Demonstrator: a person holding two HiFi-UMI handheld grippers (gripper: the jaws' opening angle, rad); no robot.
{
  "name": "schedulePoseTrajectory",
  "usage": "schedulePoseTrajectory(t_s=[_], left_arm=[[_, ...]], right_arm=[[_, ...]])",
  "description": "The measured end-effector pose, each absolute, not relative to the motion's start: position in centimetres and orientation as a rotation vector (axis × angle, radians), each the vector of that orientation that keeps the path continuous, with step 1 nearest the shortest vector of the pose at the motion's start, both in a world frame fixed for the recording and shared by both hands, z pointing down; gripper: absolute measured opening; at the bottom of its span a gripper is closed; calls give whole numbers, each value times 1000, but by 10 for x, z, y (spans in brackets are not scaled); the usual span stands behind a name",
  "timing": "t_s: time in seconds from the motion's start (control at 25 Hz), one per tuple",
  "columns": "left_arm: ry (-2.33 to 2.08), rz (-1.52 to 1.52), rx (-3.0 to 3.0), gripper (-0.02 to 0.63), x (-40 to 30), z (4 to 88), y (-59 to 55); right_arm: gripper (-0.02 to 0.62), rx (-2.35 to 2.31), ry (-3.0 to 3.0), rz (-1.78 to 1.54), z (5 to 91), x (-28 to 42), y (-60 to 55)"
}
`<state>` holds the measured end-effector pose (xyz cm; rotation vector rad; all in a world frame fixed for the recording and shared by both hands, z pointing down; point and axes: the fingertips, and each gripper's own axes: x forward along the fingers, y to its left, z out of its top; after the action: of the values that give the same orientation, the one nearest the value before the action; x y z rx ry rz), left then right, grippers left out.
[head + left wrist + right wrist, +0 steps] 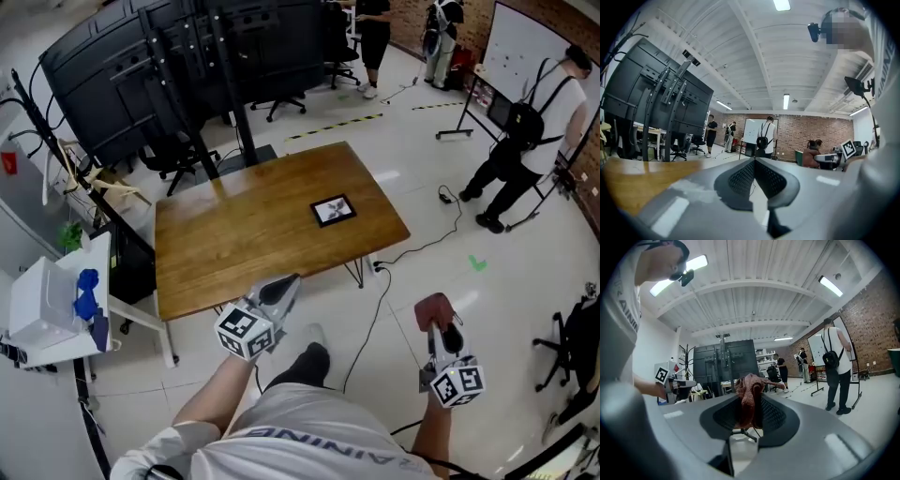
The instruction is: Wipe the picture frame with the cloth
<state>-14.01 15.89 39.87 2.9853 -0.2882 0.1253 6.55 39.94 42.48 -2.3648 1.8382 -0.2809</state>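
Note:
A small black picture frame (334, 210) lies flat on the wooden table (244, 244), toward its right end. My right gripper (439, 321) hangs over the floor to the right of the table, shut on a dark red cloth (434, 310). In the right gripper view the cloth (749, 397) bunches between the jaws and sticks out past the tips of the right gripper (750, 405). My left gripper (289, 284) is at the table's near edge, jaws together and nothing in them; the left gripper view shows the left gripper (754, 161) shut against an edge of the table (633, 180).
A large black screen on a stand (178, 66) rises behind the table. A white box with blue items (56, 302) sits at the left. Cables (412, 251) run over the floor right of the table. People (530, 141) stand at the far right, office chairs (577, 352) nearby.

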Motion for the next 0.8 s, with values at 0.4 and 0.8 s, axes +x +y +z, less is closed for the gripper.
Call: schedulePoseTrajectory(t_s=[0.4,0.8], left_arm=[[-264,98,2954,6,-55,413,82],[-362,75,2932,6,-9,404,-54]], right_arm=[[107,-2393,1849,-323,428,140,333],[107,-2329,1974,-334,409,206,167]])
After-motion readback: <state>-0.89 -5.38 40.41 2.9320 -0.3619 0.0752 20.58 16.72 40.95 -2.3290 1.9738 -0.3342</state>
